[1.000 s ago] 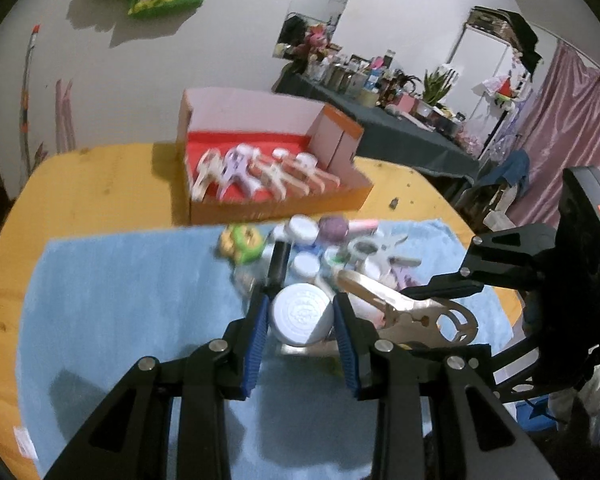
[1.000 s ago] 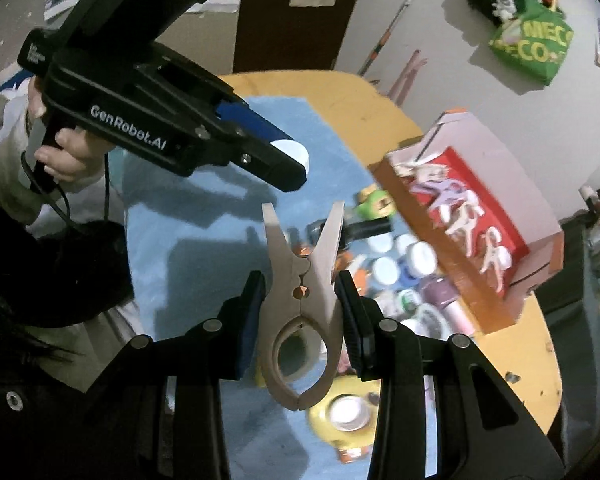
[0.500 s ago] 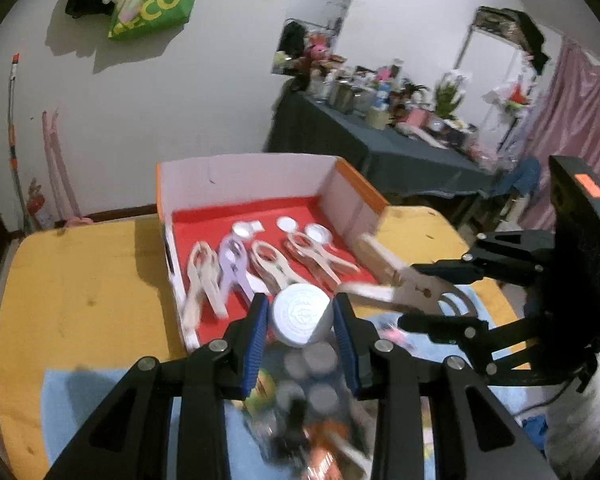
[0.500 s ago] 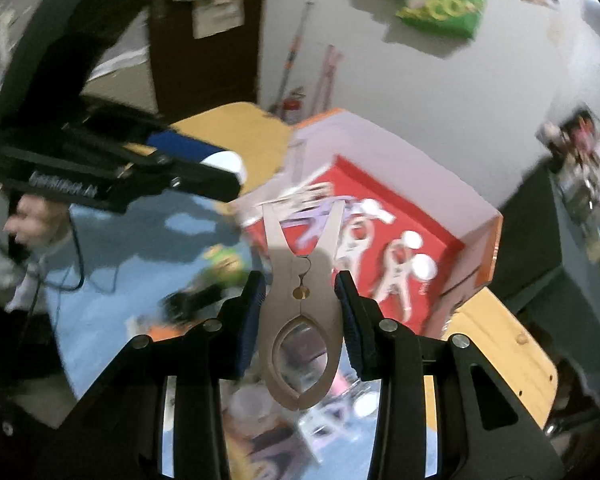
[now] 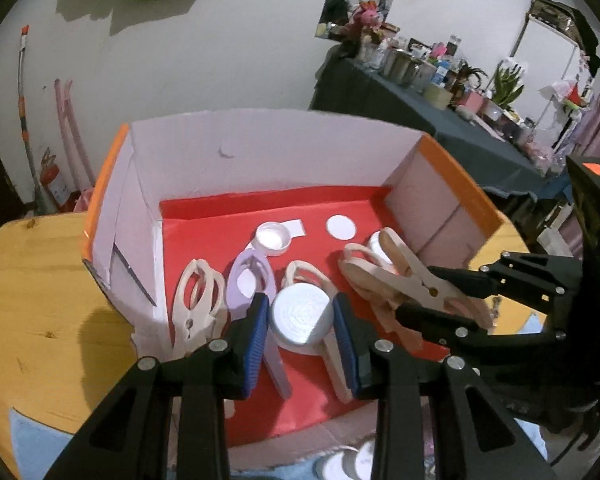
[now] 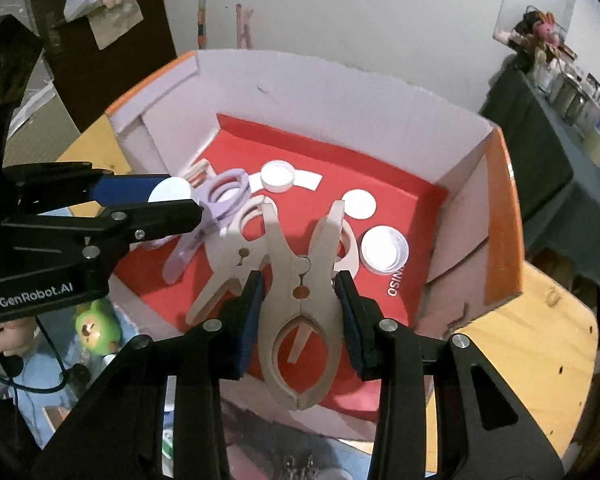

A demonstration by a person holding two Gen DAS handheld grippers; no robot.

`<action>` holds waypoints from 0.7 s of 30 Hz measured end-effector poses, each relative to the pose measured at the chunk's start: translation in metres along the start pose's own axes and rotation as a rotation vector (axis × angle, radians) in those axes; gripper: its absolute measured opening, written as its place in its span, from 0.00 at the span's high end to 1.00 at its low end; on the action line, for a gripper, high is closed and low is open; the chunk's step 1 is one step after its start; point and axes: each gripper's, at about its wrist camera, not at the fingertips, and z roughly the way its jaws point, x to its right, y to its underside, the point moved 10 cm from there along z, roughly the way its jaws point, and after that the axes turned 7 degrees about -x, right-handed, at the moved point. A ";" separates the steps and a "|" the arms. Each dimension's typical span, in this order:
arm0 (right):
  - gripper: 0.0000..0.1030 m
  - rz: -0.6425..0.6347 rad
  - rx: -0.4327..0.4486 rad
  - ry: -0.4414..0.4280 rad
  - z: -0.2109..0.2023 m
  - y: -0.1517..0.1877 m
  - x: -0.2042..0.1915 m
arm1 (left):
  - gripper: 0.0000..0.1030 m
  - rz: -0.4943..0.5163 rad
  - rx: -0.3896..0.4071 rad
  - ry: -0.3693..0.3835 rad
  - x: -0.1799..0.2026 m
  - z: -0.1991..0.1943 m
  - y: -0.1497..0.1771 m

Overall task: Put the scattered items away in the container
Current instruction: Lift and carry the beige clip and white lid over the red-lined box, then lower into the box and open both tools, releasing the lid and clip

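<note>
1. Wooden counter [image 5: 39, 300] in a cluttered room, carrying an open cardboard box [image 5: 259, 152] with white walls, orange outer faces and a red floor; this box is the container of the task.
2. Left hand-held gripper [image 5: 302, 334]: clenched on a white round cap [image 5: 302, 316], gripped by its rim between the blue pads and hanging over the front of the red floor.
3. Right hand-held gripper [image 6: 300, 300]: clenched on a beige clothes peg [image 6: 300, 280], gripped at the pivot with its two prongs pointing toward the back wall, over the right half of the box.
4. Contents already on the red floor: a beige peg [image 5: 197, 312] at the left, a lilac peg [image 5: 251, 276] beside it, more beige pegs toward the right, and several white caps, one of them [image 5: 273, 237] near the back.
5. Items left outside: a green toy [image 6: 95, 328] and some caps lie on blue cloth [image 5: 31, 444] in front of the box.
6. Judged step: release of both held items into the box.
7. Advice: lower each hand-held gripper close to the floor before opening it, because the cap may roll and the peg may bounce off those beneath.
8. Advice: aim for bare red patches; the back of the box offers the most room.
9. Advice: keep the two hand-held grippers apart on the way out, since they sit near each other.
</note>
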 end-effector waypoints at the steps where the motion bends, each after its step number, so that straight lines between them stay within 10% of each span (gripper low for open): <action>1: 0.67 0.007 -0.003 0.004 0.002 0.000 0.001 | 0.66 -0.001 -0.003 -0.003 -0.001 0.002 0.001; 21: 0.66 0.067 -0.050 0.009 0.027 0.006 0.014 | 0.66 -0.026 -0.066 -0.023 -0.013 0.033 0.010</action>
